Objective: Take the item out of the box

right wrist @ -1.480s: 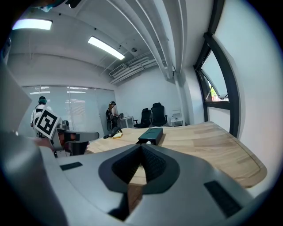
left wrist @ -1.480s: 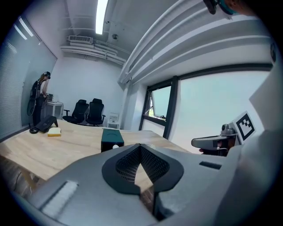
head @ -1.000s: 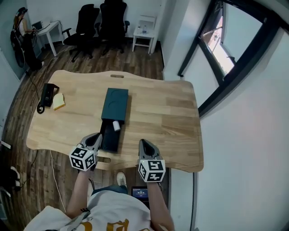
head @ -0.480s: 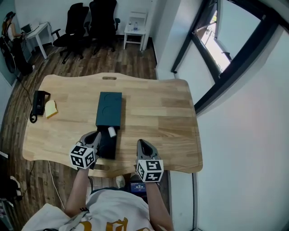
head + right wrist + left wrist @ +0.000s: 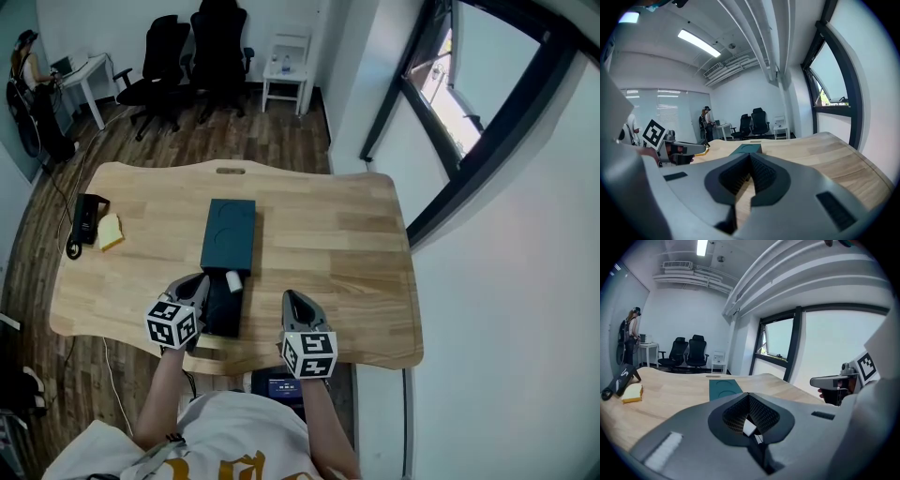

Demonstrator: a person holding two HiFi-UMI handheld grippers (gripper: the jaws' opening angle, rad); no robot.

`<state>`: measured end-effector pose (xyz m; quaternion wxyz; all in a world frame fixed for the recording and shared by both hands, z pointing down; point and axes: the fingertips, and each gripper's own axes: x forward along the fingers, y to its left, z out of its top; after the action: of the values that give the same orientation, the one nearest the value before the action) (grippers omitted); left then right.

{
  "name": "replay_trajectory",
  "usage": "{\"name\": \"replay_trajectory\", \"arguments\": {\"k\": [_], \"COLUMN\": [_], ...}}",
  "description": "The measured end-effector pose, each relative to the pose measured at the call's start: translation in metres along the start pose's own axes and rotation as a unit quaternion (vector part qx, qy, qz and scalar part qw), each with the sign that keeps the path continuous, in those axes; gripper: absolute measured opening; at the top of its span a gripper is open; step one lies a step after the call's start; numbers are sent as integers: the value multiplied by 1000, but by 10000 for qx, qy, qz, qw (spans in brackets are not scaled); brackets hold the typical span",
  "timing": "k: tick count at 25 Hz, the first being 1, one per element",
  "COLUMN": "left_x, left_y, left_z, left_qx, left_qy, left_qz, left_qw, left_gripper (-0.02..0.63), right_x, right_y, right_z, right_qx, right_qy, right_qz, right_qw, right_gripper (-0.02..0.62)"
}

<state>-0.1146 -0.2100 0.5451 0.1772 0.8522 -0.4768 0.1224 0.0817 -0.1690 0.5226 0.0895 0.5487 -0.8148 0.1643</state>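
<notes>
A dark teal box lies on the wooden table, its black drawer slid out toward me. A small white cylinder lies in the drawer's far end. My left gripper hovers just left of the drawer, shut and holding nothing. My right gripper is at the table's front edge, right of the drawer, with its tips together and nothing between them. In the left gripper view the box lies ahead beyond the closed left gripper. The right gripper view shows the box past the right gripper.
A black device with a cord and a yellow sponge lie at the table's left end. Office chairs, a small white table and a person at a desk are beyond. A wall with a window borders the right.
The head view has shifted a little. Both grippers stay near the table's front edge beside the drawer with jaws unchanged, and the white cylinder still lies in the drawer.
</notes>
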Motion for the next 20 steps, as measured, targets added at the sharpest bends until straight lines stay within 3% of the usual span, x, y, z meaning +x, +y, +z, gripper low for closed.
{"name": "replay_trajectory", "arguments": {"k": [8,20], "left_x": [18,54], "left_y": [9,8], "left_z": [-17,-55], "left_qx": [-224,-768], "left_qy": [292,992], "left_qz": [137,-68], "left_qw": [9992,9921], "left_gripper": [2,2], "right_x": [14,36], "right_y": [-15,-38], "right_z": [-13,-34], "right_qx": [65,155], "right_qy": [181,513], "right_qz": [-22,-137], "right_qw": [9998,9985], "right_gripper": [6,6]}}
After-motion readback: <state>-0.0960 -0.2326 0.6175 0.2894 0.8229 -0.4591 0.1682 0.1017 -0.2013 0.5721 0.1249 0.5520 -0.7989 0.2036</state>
